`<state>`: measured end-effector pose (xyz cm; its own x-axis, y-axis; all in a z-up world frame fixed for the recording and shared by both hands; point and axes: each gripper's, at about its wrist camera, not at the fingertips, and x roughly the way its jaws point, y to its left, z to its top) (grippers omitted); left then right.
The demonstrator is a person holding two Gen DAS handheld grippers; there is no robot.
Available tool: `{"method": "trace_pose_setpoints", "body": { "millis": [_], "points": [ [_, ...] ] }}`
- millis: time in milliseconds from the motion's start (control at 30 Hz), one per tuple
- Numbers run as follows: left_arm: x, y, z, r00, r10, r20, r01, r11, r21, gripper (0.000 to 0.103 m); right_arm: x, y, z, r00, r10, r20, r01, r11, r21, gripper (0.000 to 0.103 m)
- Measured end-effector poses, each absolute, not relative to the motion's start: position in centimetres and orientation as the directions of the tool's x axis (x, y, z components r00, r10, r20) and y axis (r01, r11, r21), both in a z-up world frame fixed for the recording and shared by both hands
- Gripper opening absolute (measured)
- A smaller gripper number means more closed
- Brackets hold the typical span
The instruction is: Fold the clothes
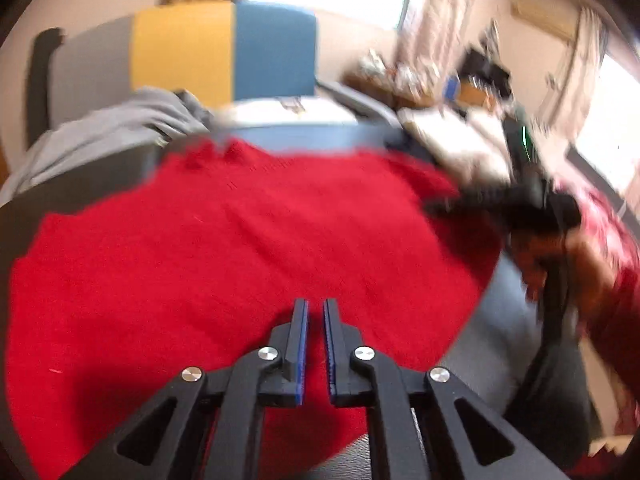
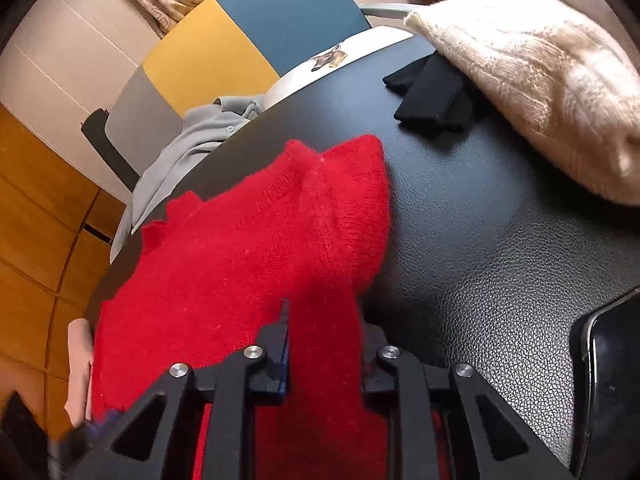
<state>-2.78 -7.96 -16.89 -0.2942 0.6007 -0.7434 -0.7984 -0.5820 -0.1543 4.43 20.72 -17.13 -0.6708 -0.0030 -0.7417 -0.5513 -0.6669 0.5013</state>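
A red knit sweater [image 1: 240, 248] lies spread on the black leather table. My left gripper [image 1: 315, 312] hovers just over its near part, fingers nearly together with a narrow gap and nothing between them. In the right wrist view the red sweater [image 2: 248, 256] is bunched, and a fold of it runs between the fingers of my right gripper [image 2: 324, 320], which is shut on it. The right gripper also shows blurred in the left wrist view [image 1: 520, 208], at the sweater's right edge.
A cream fluffy sweater [image 2: 532, 76] and a black folded garment [image 2: 432, 92] lie on the table [image 2: 480, 240] at the far right. A grey shirt [image 2: 192, 148] hangs off the far edge by a yellow-blue chair [image 2: 256, 28]. A dark device [image 2: 608, 380] sits near right.
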Motion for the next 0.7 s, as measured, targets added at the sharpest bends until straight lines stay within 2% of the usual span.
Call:
{"method": "trace_pose_setpoints", "body": {
  "millis": [167, 233, 333, 400, 433, 567, 700],
  "points": [
    [-2.5, -7.2, -18.0, -0.294, 0.588, -0.754, -0.794, -0.589, -0.149, 0.006, 5.0, 21.5, -16.8, -0.705, -0.057, -0.707, -0.548, -0.589, 0.594, 0.019],
    [-2.8, -7.3, -17.7, -0.272, 0.601, -0.751, -0.787, -0.589, -0.186, 0.006, 5.5, 22.0, -16.1, -0.76, -0.097, -0.643, -0.506, -0.532, 0.679, 0.017],
    [-4.1, -9.2, -16.8, -0.216, 0.664, -0.716, -0.745, -0.586, -0.318, 0.007, 6.9, 23.2, -15.1, -0.848, -0.143, -0.51, -0.417, -0.414, 0.809, 0.015],
    [-4.7, -12.1, -15.8, -0.269, 0.672, -0.69, -0.697, -0.63, -0.342, 0.013, 7.9, 24.1, -14.6, -0.872, -0.153, -0.466, -0.391, -0.357, 0.848, 0.014],
    [-5.2, -13.6, -15.2, -0.312, 0.665, -0.678, -0.676, -0.657, -0.333, 0.019, 8.4, 24.5, -14.3, -0.878, -0.154, -0.454, -0.385, -0.336, 0.859, 0.014],
    [-7.0, -18.9, -13.8, -0.474, 0.596, -0.648, -0.607, -0.754, -0.25, 0.022, 9.8, 26.3, -12.6, -0.887, -0.134, -0.443, -0.387, -0.309, 0.869, 0.013],
    [-8.0, -19.3, -16.0, -0.454, 0.471, -0.756, -0.628, -0.771, -0.104, 0.022, 11.4, 27.8, -10.0, -0.868, -0.074, -0.49, -0.437, -0.353, 0.828, 0.013]
  ]
}}
